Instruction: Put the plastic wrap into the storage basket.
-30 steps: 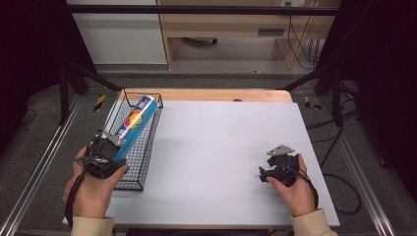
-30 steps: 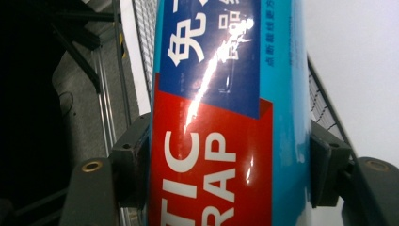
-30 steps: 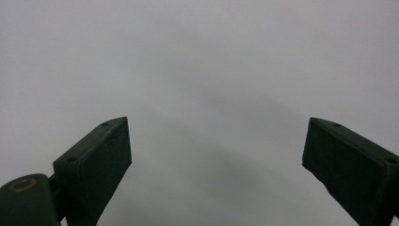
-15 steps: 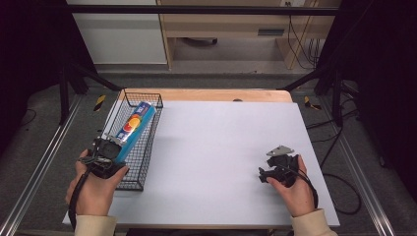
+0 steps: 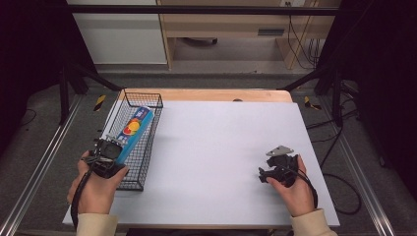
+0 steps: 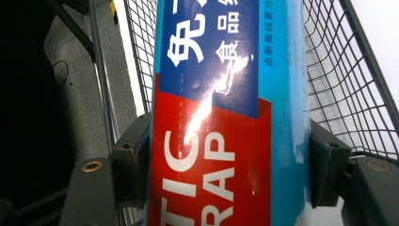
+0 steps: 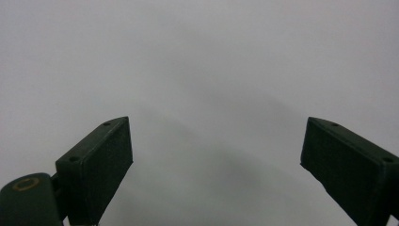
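Being held by its near end in the high view, a long blue box of plastic wrap (image 5: 132, 132) is being angled along the wire basket (image 5: 152, 129) at the table's left edge, its far end pointing toward the basket's far wall. The left gripper (image 5: 106, 156) is being kept low at the basket's near end, probably so that the long box can be guided lengthwise through the narrow basket. Whether the box is resting on the mesh or hanging clear of it cannot be told. The right gripper (image 5: 275, 169) is being kept well apart on the white table (image 5: 221, 147), seemingly idle and out of the way.

Being shown close in the left gripper view, the box (image 6: 216, 117) is being clamped between the two black jaws, one pressed to each long side. Its glossy face is being lit by a glare; a dark blue panel with white characters lies above a red panel with large white letters, edged in lighter blue. Basket mesh (image 6: 343, 80) is being seen on either side.

Being looked along in the right gripper view, the jaws are being held wide apart over bare table (image 7: 211, 70), with nothing between them.
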The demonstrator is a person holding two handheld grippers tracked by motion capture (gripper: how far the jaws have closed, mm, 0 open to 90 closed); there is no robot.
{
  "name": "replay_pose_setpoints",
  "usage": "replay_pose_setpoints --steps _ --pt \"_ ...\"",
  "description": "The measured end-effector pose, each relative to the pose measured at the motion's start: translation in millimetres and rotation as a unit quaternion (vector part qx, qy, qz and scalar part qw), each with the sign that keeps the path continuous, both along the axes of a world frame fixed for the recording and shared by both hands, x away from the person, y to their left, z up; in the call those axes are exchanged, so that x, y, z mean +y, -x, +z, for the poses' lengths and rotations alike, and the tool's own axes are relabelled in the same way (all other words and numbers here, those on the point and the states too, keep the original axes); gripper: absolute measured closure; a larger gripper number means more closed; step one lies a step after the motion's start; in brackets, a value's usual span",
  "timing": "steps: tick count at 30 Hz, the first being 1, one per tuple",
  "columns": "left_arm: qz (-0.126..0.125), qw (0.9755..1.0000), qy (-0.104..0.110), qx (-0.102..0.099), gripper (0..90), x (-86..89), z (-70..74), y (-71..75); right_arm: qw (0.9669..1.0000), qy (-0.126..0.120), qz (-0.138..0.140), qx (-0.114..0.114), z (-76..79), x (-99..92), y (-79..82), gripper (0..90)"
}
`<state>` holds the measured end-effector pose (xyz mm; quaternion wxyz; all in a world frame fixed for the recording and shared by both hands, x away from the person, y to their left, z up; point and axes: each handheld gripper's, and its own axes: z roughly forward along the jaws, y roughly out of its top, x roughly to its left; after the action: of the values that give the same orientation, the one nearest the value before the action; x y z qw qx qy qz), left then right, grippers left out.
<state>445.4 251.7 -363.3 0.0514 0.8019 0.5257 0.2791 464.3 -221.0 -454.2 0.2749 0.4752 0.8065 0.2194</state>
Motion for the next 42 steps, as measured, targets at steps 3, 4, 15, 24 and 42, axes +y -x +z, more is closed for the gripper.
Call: replay_pose_setpoints --steps 3,4,15,24,42 --pt "0.001 1.0 -0.005 0.003 31.7 0.3 -1.1 -0.1 1.0 0.0 0.0 0.001 -0.2 -0.9 0.0 9.8" --pt "0.0 1.0 -0.007 0.003 31.7 0.0 -1.4 -0.4 1.0 0.0 -0.001 -0.002 -0.3 -1.3 -0.1 9.9" --pt "0.002 0.9997 -0.013 0.02 31.7 1.4 -4.2 -4.9 1.0 -0.001 0.0 0.0 0.0 -1.9 -0.5 10.5" --pt "0.002 0.9995 -0.02 0.026 31.8 -1.2 -2.8 -10.4 1.0 -0.003 0.004 0.004 -0.5 -1.2 -0.4 10.5" --pt "0.003 0.9942 -0.063 0.087 31.7 -3.6 -8.6 -27.4 0.9999 -0.003 0.008 0.011 -2.2 1.7 -0.4 10.5"
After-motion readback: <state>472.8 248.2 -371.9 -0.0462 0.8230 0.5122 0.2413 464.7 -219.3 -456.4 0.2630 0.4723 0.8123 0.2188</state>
